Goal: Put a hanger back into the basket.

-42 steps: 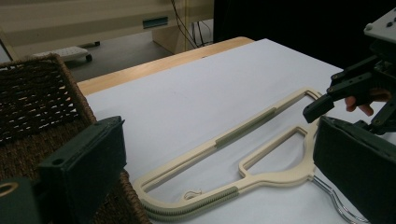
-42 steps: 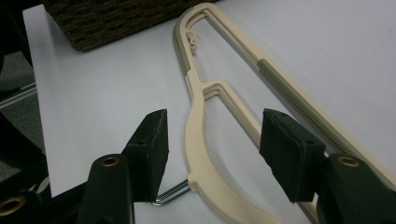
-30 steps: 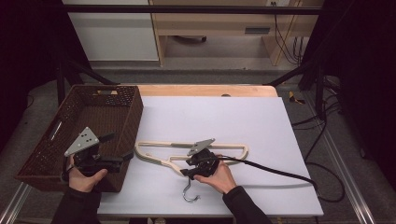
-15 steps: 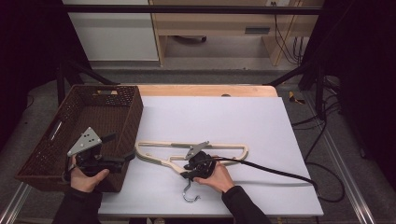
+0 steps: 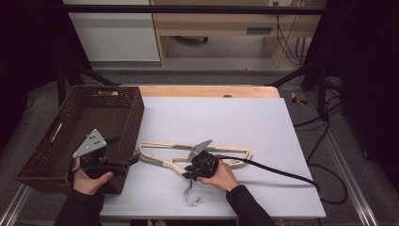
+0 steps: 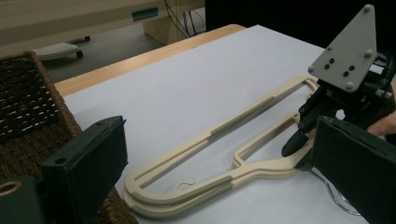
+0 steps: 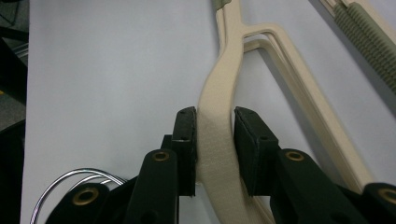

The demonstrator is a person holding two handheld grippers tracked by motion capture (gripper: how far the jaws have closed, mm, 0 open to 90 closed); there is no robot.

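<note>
1. A white tabletop [image 5: 244, 122] stands before a dim room with wooden furniture at the far side; a brown wicker basket [image 5: 70, 127] sits on its left edge.
2. Cream hangers [image 5: 160, 153], stacked, lie flat near the front, just right of the basket, their metal hooks [image 5: 190, 195] toward the near edge.
3. The right gripper [image 5: 188, 173] has just been closing and now clamps the hangers' neck [image 7: 215, 140] between its pads.
4. The left gripper [image 5: 134, 160] hovers by the basket's near corner, released, nothing between its jaws, the hangers just to its right.
</note>
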